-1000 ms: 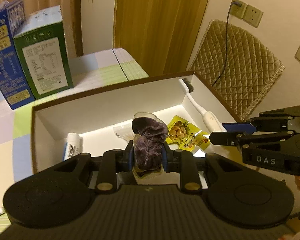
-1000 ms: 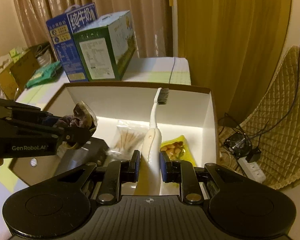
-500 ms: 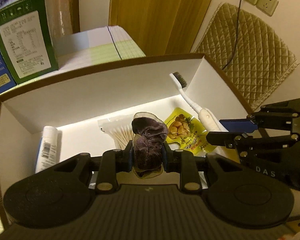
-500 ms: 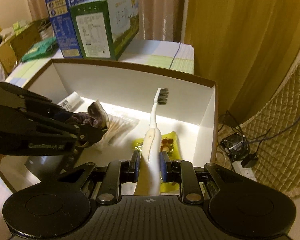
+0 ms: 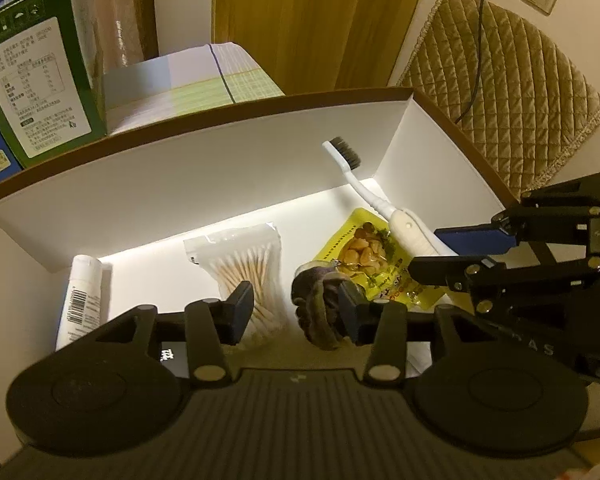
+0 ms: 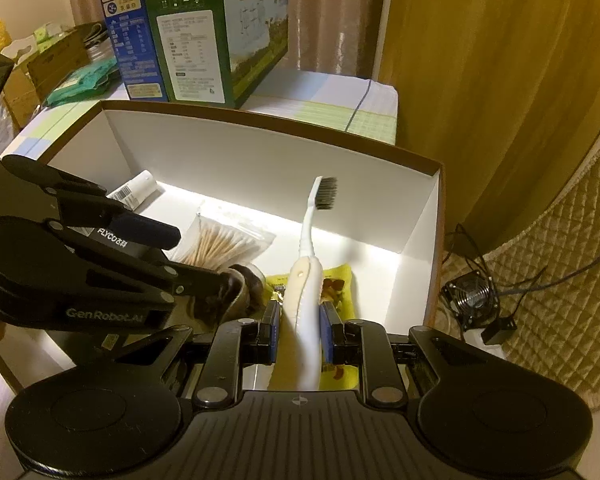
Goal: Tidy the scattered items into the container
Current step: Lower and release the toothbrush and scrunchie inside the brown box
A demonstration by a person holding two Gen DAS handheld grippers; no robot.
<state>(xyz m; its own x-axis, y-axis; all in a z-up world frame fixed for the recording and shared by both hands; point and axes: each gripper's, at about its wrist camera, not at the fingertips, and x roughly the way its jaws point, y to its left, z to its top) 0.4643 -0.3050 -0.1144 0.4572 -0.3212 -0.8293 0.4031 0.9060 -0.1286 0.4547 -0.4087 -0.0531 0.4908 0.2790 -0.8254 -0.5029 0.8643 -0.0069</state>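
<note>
Both grippers hang inside the box (image 5: 204,184). Left gripper (image 5: 296,306) jaws just opened; dark scrunchie (image 5: 318,312) rests against one pad only. Right gripper (image 6: 300,334) clamps toothbrush (image 6: 308,264), long axis pointing ahead toward far wall, above snack packet (image 5: 372,256).

Black left gripper (image 5: 296,308) with blue pads, silver screws, white "GenRobot.AI" lettering.

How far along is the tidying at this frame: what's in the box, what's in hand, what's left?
Already lying in the box: a white tube, a bag of cotton swabs and a yellow snack packet. The left gripper has just been opening, with the dark scrunchie between its jaws, against one pad. The right gripper is shut on the toothbrush, not yet released. No stray items are visible outside the box.
</note>
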